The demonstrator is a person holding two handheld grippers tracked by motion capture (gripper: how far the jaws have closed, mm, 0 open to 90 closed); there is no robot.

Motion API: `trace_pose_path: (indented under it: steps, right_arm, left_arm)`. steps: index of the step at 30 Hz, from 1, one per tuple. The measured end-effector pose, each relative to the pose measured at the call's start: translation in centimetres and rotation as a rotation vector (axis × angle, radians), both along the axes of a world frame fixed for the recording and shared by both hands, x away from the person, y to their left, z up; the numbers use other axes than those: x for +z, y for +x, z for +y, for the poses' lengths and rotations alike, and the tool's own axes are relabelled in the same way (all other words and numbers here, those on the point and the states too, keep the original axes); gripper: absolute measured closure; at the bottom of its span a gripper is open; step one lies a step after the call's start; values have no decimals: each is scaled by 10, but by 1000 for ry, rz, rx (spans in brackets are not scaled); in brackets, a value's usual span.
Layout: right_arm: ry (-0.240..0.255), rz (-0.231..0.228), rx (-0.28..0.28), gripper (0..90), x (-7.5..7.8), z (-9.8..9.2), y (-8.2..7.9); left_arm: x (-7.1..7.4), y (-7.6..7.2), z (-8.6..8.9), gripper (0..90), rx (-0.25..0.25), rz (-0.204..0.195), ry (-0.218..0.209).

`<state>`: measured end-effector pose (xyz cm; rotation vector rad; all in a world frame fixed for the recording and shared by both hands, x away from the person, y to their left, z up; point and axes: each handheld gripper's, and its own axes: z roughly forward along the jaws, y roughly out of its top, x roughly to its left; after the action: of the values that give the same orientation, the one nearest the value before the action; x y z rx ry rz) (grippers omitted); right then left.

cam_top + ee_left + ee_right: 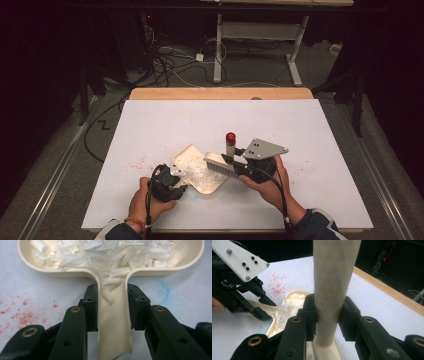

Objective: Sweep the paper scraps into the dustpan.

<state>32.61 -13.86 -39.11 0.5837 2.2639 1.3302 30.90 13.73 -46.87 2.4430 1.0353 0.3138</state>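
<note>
White table (300,190); cream dustpan (110,272) of paper shreds (105,252), handle clamped in left claw (112,312); right claw (328,315) clamps brush handle (332,277) above.

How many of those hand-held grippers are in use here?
2. The left hand-held gripper clamps the cream dustpan by its handle; the right hand-held gripper grips the brush handle beside the dustpan.

The tabletop (320,190) was covered in white, with a bare wooden strip (220,93) along its edge farthest from the tongs. Beyond that edge, a grey floor (260,70) carried a tangle of dark and white cables (170,62) and the white legs of a second table (295,55). The room around lay in darkness.
</note>
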Motion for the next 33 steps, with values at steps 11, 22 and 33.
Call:
trace_pose_path:
  steps: [11,22,33]
  right_arm:
    - [50,-6,-4,710,11,-26,-15]
    - [34,-17,-22,710,16,-48,-29]
    - [4,-76,-102,710,22,-67,-34]
  left_arm:
    - [-1,0,0,630,4,4,-2]
    - [1,-1,3,630,20,-3,-7]
    - [1,-2,4,629,23,-14,8]
